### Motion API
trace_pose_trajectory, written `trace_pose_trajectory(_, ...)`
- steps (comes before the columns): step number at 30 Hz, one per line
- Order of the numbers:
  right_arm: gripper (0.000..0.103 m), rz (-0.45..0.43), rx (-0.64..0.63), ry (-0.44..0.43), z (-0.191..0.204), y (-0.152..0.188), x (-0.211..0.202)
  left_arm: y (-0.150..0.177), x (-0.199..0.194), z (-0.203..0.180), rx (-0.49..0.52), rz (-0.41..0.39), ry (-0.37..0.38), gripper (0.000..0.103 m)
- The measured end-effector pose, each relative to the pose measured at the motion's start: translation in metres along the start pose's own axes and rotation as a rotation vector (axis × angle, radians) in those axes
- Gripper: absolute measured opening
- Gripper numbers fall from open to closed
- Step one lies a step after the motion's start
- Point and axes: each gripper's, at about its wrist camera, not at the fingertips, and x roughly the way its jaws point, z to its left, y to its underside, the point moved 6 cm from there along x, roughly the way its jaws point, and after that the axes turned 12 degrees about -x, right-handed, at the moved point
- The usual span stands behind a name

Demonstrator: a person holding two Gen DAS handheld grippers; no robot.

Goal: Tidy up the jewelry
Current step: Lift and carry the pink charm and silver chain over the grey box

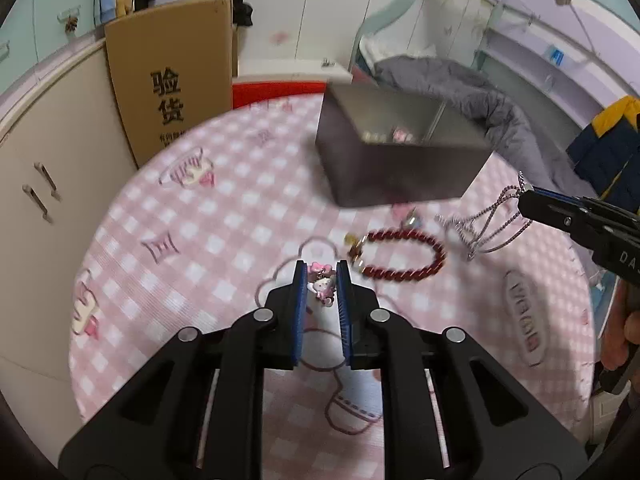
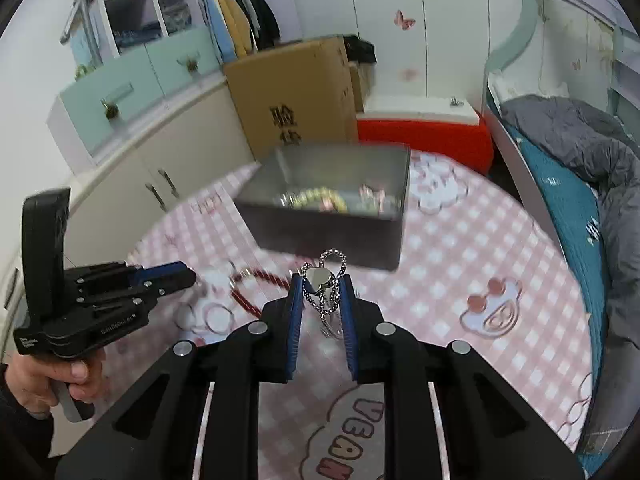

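1. Pink cat-figure charm (image 1: 322, 285) is pinched between the blue pads of the left gripper (image 1: 322, 280), above the pink checked tablecloth (image 1: 224, 216)
2. Right gripper (image 2: 322, 285) is clenched on a silver chain necklace (image 2: 326, 292), its loops hanging between the fingers
3. Red beaded bracelet (image 1: 404, 254) lies on the cloth, near the open grey jewelry box (image 2: 328, 208)

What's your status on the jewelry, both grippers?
Left gripper shut on pink cat charm. Right gripper shut on silver chain. Red bracelet on tablecloth. Open box ahead, path unobstructed.
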Motion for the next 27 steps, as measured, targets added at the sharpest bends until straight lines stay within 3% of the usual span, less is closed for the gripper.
trace_pose_trajectory(7,0.017,-0.116,-0.035,-0.015,-0.002,-0.046,-0.05,-0.033,-0.049,-0.02,0.016,-0.103,0.054,0.014)
trace_pose_trajectory(17,0.017,-0.267,-0.118,0.004,-0.01,-0.124,-0.098,-0.112,-0.096,-0.06,0.071,-0.26,0.111,0.014)
trace_pose_trajectory(21,0.017,-0.301,-0.113,0.001,-0.018,-0.151,-0.101,-0.138,-0.089,-0.072,0.066,-0.256,0.138,0.014)
trace_pose_trajectory(27,0.017,-0.276,-0.097,-0.003,-0.029,-0.165,-0.081,-0.16,-0.063,-0.086,0.063,-0.2,0.159,0.014)
